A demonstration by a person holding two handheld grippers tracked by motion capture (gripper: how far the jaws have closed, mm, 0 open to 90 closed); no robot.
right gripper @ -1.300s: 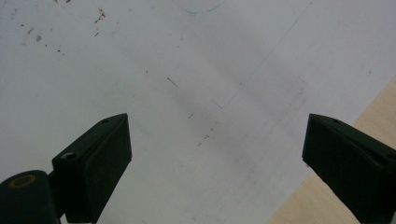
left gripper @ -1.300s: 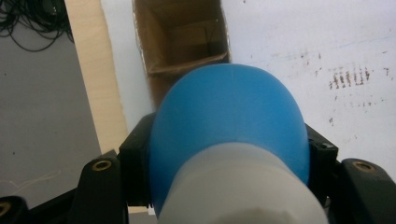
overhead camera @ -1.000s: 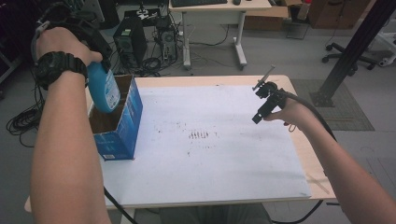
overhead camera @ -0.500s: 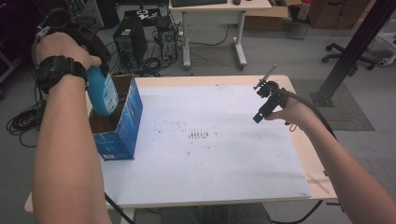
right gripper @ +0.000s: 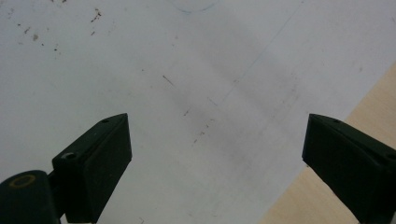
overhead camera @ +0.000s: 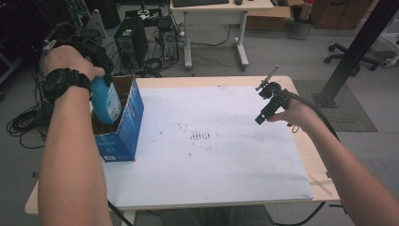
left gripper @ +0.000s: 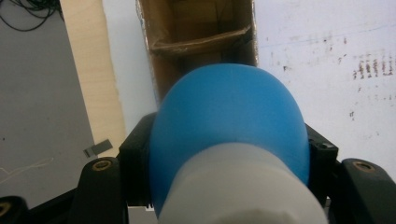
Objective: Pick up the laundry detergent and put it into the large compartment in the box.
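The left gripper clasped the blue bottle by its body, base down over the open box — lined up to drop in; the right gripper hung agape, empty, well right of the box.

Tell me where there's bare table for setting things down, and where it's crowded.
Bare: the white sheet between the blue cardboard box and the right gripper, plus its near edge. Crowded: the far-left corner, where the left gripper holds the blue bottle over the box.
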